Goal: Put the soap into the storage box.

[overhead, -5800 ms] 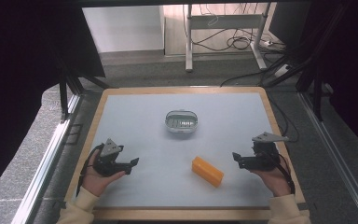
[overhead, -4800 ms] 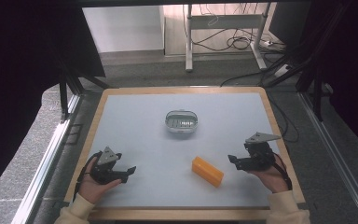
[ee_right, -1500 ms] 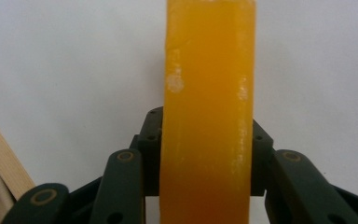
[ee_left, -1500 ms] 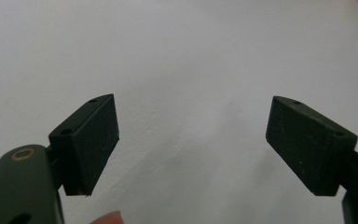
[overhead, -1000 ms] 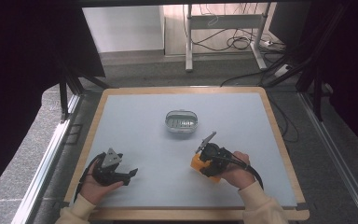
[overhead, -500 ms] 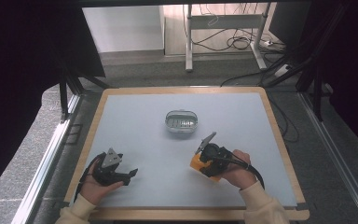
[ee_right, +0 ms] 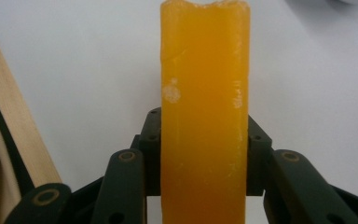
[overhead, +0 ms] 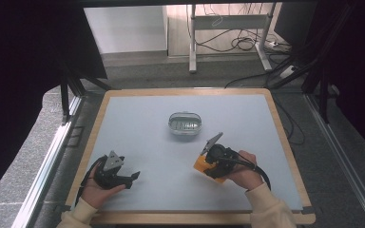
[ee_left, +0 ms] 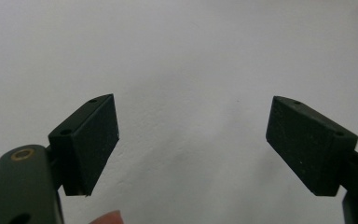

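This looks like a lab or test room: a wood-rimmed table [overhead: 285,142] stands on a grey floor [overhead: 138,71], loose cables [overhead: 247,42] lie by a metal desk frame [overhead: 192,42] beyond its far edge, and dark curtains [overhead: 24,71] hang either side.

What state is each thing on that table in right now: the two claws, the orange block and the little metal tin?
Left claw: open, nothing between its jaws, low over the table.
Right claw: shut on the orange block.
Orange block: clamped between the jaws, sticking out past them.
Metal tin: upright on the table, apart from both claws.
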A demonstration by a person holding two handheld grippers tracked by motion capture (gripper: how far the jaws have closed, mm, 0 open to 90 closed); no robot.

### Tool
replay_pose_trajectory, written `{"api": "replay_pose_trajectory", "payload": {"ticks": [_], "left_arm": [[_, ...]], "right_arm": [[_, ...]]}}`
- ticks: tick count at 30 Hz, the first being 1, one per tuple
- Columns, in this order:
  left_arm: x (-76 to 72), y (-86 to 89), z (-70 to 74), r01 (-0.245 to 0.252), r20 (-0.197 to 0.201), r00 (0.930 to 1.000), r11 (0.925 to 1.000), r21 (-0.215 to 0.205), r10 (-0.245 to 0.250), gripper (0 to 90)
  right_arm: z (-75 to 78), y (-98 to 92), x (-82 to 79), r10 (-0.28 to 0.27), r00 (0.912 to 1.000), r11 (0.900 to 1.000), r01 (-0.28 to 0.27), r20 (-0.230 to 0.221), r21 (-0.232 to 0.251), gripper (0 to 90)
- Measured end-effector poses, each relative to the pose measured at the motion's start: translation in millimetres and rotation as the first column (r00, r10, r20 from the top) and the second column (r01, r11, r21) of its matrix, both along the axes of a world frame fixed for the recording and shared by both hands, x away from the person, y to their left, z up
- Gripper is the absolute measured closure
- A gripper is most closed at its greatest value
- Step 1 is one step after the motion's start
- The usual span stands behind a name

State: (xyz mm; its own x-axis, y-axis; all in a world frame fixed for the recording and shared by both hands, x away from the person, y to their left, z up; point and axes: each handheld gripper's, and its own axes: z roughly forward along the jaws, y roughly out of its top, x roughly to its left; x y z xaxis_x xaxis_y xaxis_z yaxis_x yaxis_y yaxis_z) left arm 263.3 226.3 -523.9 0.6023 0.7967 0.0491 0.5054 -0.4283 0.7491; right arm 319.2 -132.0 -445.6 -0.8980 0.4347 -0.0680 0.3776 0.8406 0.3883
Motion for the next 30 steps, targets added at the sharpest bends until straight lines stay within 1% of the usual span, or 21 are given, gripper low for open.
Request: {"api": "replay_pose_trajectory", "payload": {"ticks": [3, 5, 11, 12, 13, 19, 26, 30], "left_arm": [[0.4, 0.0, -0.1, 0.002, 0.001, 1.0, 1.0, 0.002, -0.002, 17.2], [0.5, -0.6, -0.5, 0.007, -0.001, 1.0, 1.0, 0.006, -0.007, 17.1], [0.1, -0.4, -0.4, 0.01, -0.001, 0.9999, 0.9999, 0.001, -0.01, 17.1], [0.1, -0.4, -0.4, 0.01, -0.001, 0.9999, 0.9999, 0.001, -0.01, 17.1], [0.0, -0.5, -0.3, 0.01, 0.0, 0.9999, 0.9999, 0.0, -0.01, 17.1], [0.3, -1.7, -0.9, 0.011, -0.002, 0.9999, 0.9999, 0.001, -0.011, 17.1], [0.5, -2.0, -1.8, 0.011, -0.005, 0.9999, 0.9999, 0.005, -0.011, 17.1], [0.7, -1.5, -1.6, 0.01, -0.005, 0.9999, 0.9999, 0.002, -0.01, 17.2]], "right_arm": [[2.0, -1.7, 1.7, -0.003, 1.0, 1.0, 0.003, 0.002, 0.008, 61.4], [7.2, -3.8, 4.8, -0.003, 1.0, 1.0, 0.003, 0.008, 0.02, 61.4], [20.2, -1.5, 12.3, 0.008, 0.9998, 1.0, -0.008, 0.018, 0.01, 61.4], [20.2, -1.5, 12.3, 0.008, 0.9998, 1.0, -0.008, 0.018, 0.01, 61.4], [25.5, -0.7, 15.8, 0.013, 0.9997, 1.0, -0.013, 0.022, 0.017, 61.4], [34.7, 0.1, 23.5, 0.024, 0.9995, 0.999, -0.025, 0.021, 0.037, 61.4], [40.1, 1.8, 33.0, 0.039, 0.9989, 0.998, -0.04, 0.026, 0.052, 61.4], [41.9, 4.0, 36.7, 0.046, 0.9985, 0.998, -0.048, 0.028, 0.05, 61.4]]}}
